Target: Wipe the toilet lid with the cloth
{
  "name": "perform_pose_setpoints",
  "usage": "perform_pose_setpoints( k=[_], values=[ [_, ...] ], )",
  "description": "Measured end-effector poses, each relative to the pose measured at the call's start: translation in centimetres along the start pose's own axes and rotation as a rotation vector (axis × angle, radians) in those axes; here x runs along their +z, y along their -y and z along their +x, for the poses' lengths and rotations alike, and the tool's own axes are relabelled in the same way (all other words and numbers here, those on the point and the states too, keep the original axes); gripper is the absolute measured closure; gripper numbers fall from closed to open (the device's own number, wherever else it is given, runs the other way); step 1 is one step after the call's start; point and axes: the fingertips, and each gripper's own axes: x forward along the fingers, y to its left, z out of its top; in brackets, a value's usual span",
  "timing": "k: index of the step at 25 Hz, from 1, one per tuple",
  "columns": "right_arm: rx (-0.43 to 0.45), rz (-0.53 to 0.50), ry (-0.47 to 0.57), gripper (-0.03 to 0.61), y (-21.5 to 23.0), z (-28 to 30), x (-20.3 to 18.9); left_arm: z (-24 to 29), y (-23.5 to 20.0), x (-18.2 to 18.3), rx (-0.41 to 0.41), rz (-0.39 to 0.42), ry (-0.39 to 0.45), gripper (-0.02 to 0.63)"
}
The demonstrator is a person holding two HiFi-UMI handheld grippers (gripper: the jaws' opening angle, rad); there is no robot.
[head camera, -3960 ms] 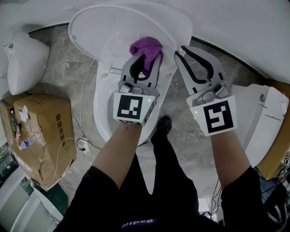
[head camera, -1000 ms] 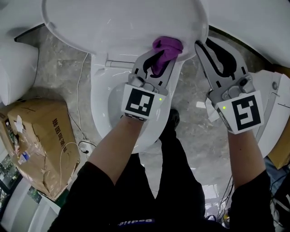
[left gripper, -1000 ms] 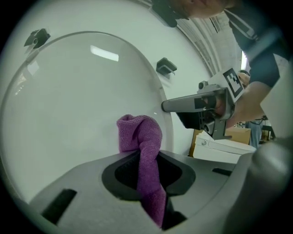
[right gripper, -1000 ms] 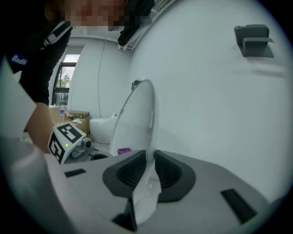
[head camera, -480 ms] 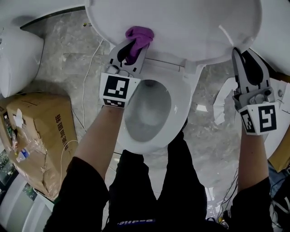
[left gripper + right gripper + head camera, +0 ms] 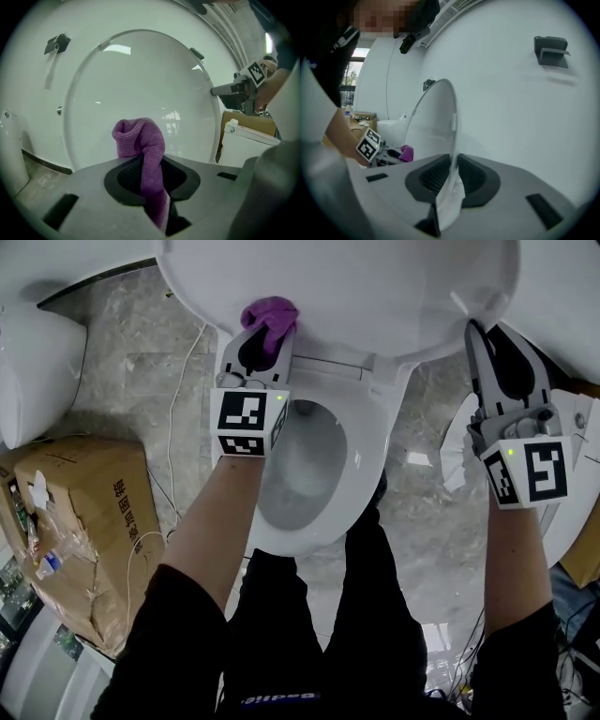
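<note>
- The cloth (image 6: 269,315) is sitting at about 7 o'clock on the raised toilet lid (image 6: 356,277), and your left gripper (image 6: 266,332) is pinching it tight.
- From the cloth, the lid's broad face is stretching toward 2 o'clock.
- Your right gripper (image 6: 483,334) is clamping the lid's rim at 4 o'clock, steadying it.

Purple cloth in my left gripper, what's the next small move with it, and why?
Probably sweep the purple cloth sideways across the raised toilet lid. The left gripper is shut on it at the lid's lower edge, and the right gripper clamps the lid's rim, apparently steadying it.
</note>
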Motion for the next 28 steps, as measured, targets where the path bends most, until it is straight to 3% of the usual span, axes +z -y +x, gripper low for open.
perform_pose_setpoints(
  k=[13,20,28],
  values=[
    [0.084,0.075,-0.030,0.537,-0.5,0.1,0.3,4.4,16.1,2.1,-0.236,-0.007,-0.061,0.529],
    [0.087,0.049,-0.050,0.537,-0.3,0.3,-0.1,0.0,15.7,6.3,-0.217,-0.049,-0.013,0.529],
    [0.084,-0.023,-0.076,0.537,-1.5,-0.3,0.1,-11.8,12.2,11.0,-0.101,-0.177,0.053,0.529]
  ],
)
